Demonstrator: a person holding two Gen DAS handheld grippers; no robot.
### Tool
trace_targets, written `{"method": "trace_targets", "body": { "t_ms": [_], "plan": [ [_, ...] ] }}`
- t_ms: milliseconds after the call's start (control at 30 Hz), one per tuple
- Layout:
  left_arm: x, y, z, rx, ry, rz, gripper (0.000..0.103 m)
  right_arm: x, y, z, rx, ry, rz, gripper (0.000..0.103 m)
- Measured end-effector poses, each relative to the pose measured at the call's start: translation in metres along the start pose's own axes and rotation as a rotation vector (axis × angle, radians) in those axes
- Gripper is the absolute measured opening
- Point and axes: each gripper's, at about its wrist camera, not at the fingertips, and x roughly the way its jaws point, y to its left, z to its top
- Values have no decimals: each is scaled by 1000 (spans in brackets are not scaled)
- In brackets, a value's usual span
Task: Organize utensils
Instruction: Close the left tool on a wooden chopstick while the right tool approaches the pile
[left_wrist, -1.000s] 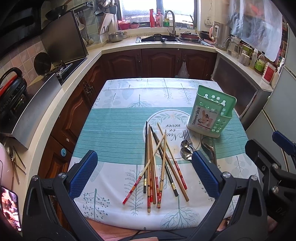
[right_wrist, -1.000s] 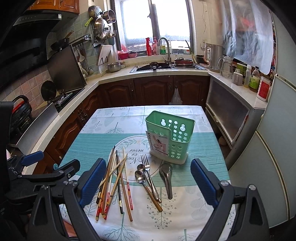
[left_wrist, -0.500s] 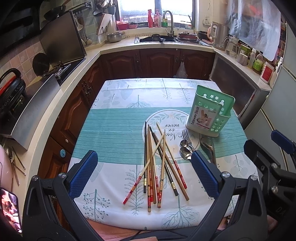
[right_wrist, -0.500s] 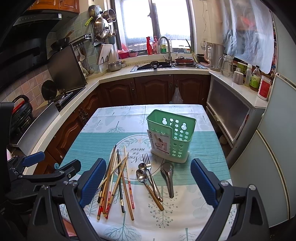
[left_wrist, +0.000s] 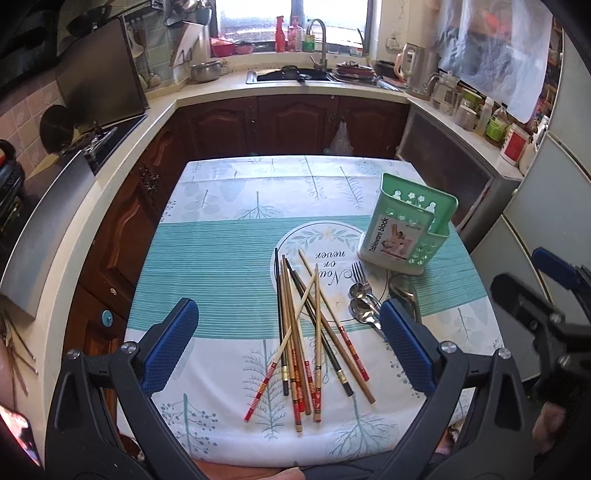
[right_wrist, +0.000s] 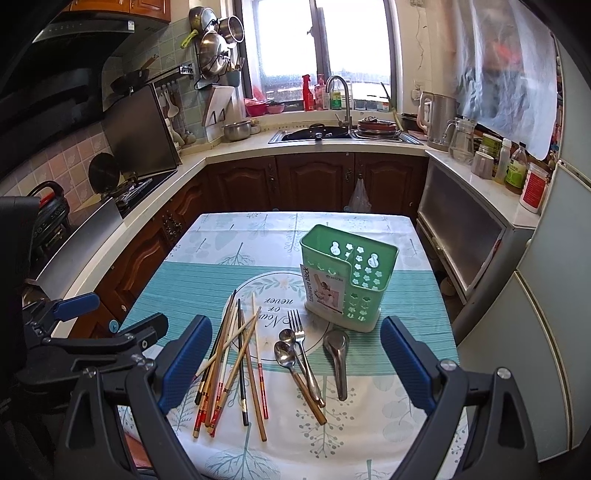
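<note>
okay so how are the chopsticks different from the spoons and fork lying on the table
The chopsticks are thin wooden or dark sticks, some red-banded; the spoons and fork are mostly shiny metal. The chopsticks lie crossed in a loose pile; the spoons and fork lie roughly side by side, nearer the green holder. Both lie flat on the tablecloth, outside the holder.

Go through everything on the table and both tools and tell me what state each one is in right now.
Left tool: open, holding nothing.
Right tool: open, holding nothing.
Green utensil holder: upright, looks empty.
Chopsticks: loose crossed pile, flat on the tablecloth.
Fork: lying flat beside the spoons.
Two metal spoons: lying flat, bowls up.
Soup spoon: lying flat near the holder.
</note>
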Motion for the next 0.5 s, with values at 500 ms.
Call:
{"method": "trace_targets", "body": {
  "t_ms": [500],
  "plan": [
    [54, 48, 10, 60, 168, -101, 95, 37, -9, 39, -55, 144, 54, 91]
  ]
}}
